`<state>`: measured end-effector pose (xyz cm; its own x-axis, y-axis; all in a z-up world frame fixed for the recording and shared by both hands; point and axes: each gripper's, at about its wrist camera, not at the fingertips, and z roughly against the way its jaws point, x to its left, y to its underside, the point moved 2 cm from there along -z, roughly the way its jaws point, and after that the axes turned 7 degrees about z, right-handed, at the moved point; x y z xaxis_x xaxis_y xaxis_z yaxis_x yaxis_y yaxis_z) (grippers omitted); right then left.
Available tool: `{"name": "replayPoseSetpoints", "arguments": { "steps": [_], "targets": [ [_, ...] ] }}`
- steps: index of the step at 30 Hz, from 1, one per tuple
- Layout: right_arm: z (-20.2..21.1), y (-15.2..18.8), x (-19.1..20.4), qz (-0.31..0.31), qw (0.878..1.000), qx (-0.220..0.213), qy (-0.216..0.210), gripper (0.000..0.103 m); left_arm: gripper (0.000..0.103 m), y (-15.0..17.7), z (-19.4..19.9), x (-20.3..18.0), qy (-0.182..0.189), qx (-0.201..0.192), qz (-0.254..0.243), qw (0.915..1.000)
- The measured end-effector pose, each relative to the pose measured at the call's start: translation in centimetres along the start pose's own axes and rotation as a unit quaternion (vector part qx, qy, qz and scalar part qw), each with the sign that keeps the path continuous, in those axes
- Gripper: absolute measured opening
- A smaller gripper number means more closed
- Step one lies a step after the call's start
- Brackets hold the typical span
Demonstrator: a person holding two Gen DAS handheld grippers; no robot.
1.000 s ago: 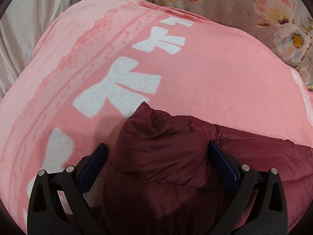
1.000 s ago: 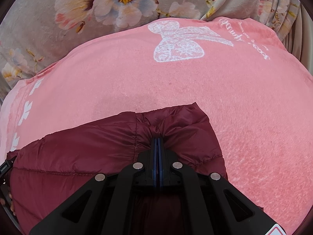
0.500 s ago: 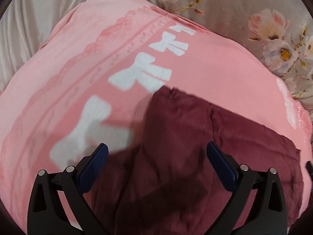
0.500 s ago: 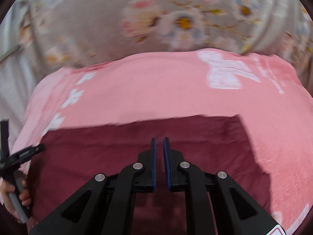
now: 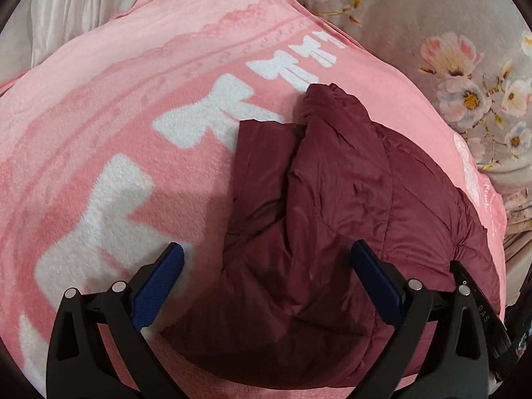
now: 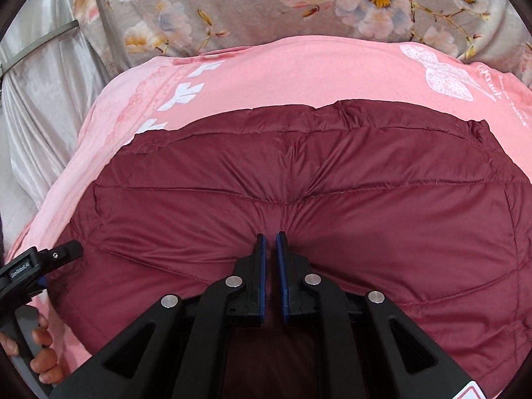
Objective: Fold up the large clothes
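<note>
A maroon quilted jacket [image 6: 299, 199] lies folded in a broad flat bundle on a pink blanket [image 6: 299, 73]. In the right wrist view my right gripper [image 6: 270, 236] hovers over the jacket's near middle. Its blue pads stand a narrow gap apart with nothing between them. In the left wrist view my left gripper [image 5: 266, 247] is wide open above the jacket's [image 5: 332, 216] rumpled left end, and its pads touch no cloth. The left gripper [image 6: 33, 262] also shows at the jacket's left edge, held by a hand [image 6: 40, 362].
The pink blanket [image 5: 116, 133] with white bow prints covers the bed. A grey floral sheet [image 6: 266, 10] lies beyond it, and pale satin cloth [image 6: 43, 99] is bunched at the left. Part of the other black tool [image 5: 478, 309] pokes in at the right.
The right gripper let go of the pinched jacket corner and its pads parted slightly. Both grippers drew back, and the jacket now lies spread flat.
</note>
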<state>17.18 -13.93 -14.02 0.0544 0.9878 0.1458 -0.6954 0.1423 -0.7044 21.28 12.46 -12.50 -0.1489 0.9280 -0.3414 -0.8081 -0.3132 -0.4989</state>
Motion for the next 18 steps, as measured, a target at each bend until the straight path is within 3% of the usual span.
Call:
{"name": "replayPoseSetpoints", "arguments": {
  "steps": [4,6,8,9,11,13,18],
  "targets": [
    [-0.1,0.1,0.6,0.016,1.0,-0.005,0.018,0.01,0.097,0.3,-0.2,-0.9,0.015,0.004,-0.003,0.9999],
    [-0.1,0.2,0.3,0.011,1.0,-0.006,0.013,0.01,0.085,0.4,-0.1,-1.8,0.032,0.014,-0.005,0.9994],
    [0.1,0.2,-0.2,-0.001,1.0,-0.008,-0.003,0.01,0.066,0.6,0.4,-2.9,0.035,0.015,-0.013,0.9992],
    [0.7,0.4,-0.4,-0.011,1.0,-0.006,-0.008,0.01,0.06,0.6,0.8,-3.5,0.034,0.01,-0.021,0.9991],
    [2.5,1.0,-0.8,-0.037,0.999,-0.007,-0.024,0.009,0.036,0.4,2.4,-4.9,0.033,-0.005,-0.042,0.9985],
    [4.7,2.2,-0.7,-0.043,0.998,-0.008,-0.041,0.009,0.021,0.2,3.9,-5.8,0.037,-0.02,-0.057,0.9975],
    [7.9,6.3,-0.6,-0.033,0.998,0.007,-0.051,0.005,0.015,-0.6,7.4,-7.4,0.073,-0.05,-0.067,0.9938]
  ]
}}
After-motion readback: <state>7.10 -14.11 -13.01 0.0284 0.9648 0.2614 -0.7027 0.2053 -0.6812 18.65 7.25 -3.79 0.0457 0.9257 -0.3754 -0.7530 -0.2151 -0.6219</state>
